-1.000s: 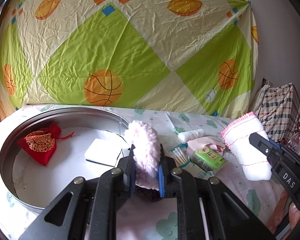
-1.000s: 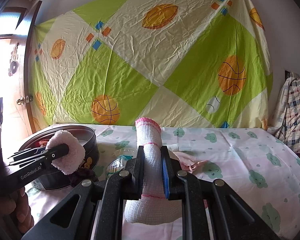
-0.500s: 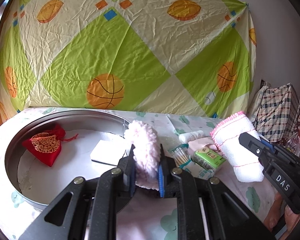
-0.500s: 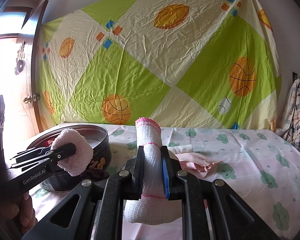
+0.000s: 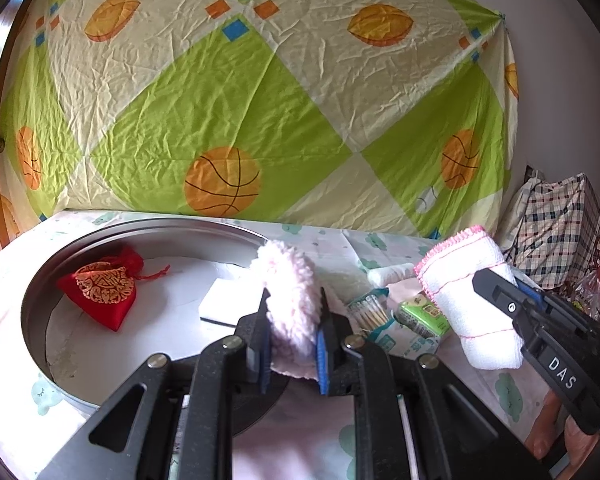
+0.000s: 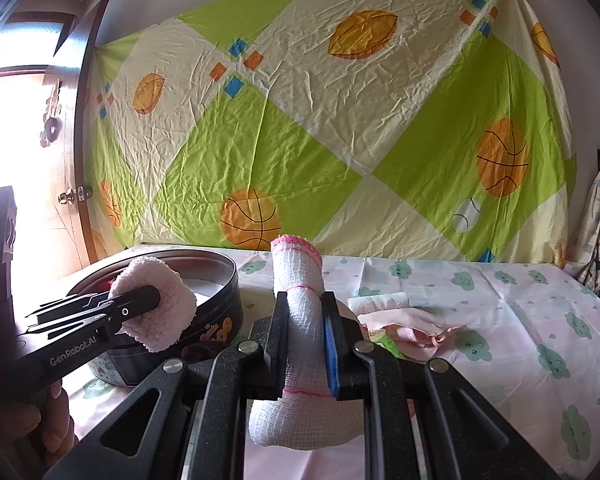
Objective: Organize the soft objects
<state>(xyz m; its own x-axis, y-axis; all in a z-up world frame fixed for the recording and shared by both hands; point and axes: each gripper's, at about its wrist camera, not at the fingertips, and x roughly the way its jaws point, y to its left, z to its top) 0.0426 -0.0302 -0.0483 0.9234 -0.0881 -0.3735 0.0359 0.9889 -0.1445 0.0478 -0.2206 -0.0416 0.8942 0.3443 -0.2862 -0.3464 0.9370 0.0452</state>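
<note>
While a red pouch [image 5: 98, 292] and a white pad [image 5: 230, 304] already lie in the tin [image 5: 36, 320], two items are held above the table — a pink puff [image 5: 290, 304] clenched in the left gripper [image 5: 292, 354] at the tin's rim, a white cloth [image 6: 304, 320] clamped in the right gripper [image 6: 306, 344]. A pink bag [image 6: 404, 324] and a small roll [image 6: 378, 302] are left on the table.
</note>
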